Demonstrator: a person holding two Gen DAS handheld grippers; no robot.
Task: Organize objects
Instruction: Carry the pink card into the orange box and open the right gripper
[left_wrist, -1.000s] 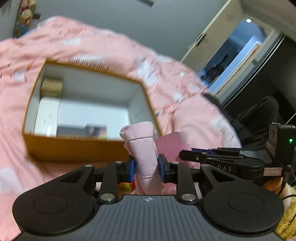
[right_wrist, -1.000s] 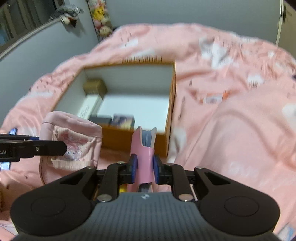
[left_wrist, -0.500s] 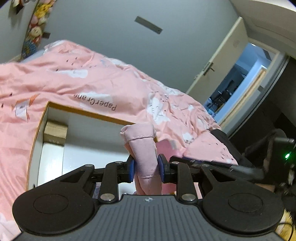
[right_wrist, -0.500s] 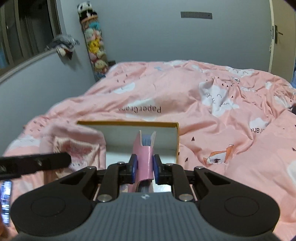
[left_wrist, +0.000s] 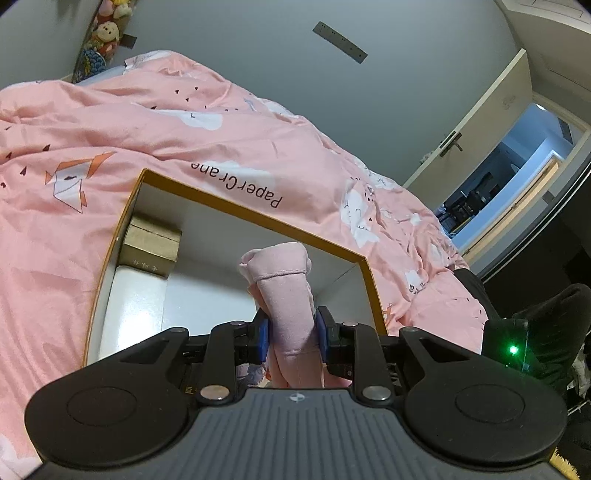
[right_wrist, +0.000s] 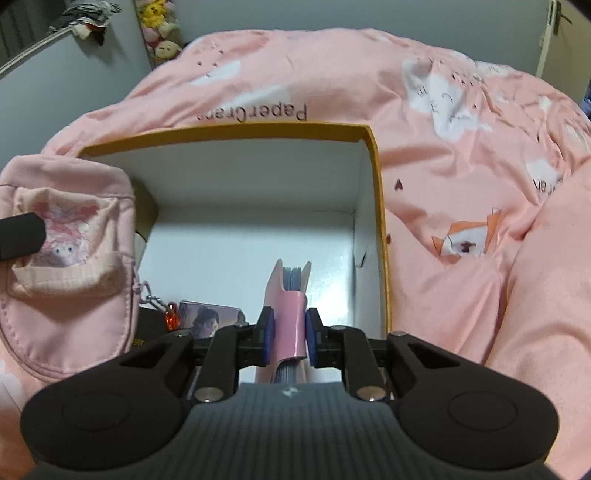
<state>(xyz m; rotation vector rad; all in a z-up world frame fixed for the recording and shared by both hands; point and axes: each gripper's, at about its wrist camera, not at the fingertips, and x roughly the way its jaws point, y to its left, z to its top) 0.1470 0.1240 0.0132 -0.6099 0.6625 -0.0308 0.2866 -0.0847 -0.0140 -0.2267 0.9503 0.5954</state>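
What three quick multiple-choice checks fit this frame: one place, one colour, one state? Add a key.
1. Where does the small brown carton sit?
A. in a far corner inside the open box
B. on the bedcover
C. in the right tool

2. What colour is the box's rim?
A. blue
B. orange-yellow
C. green

3. What is the left tool doing?
A. open, nothing between its pads
B. clamped on a pink fabric pouch
C. clamped on a stuffed toy

Key: A, the carton is tucked against the inside walls; B, the top edge reads orange-yellow in both views; B, the blue pads press the pouch's sides.
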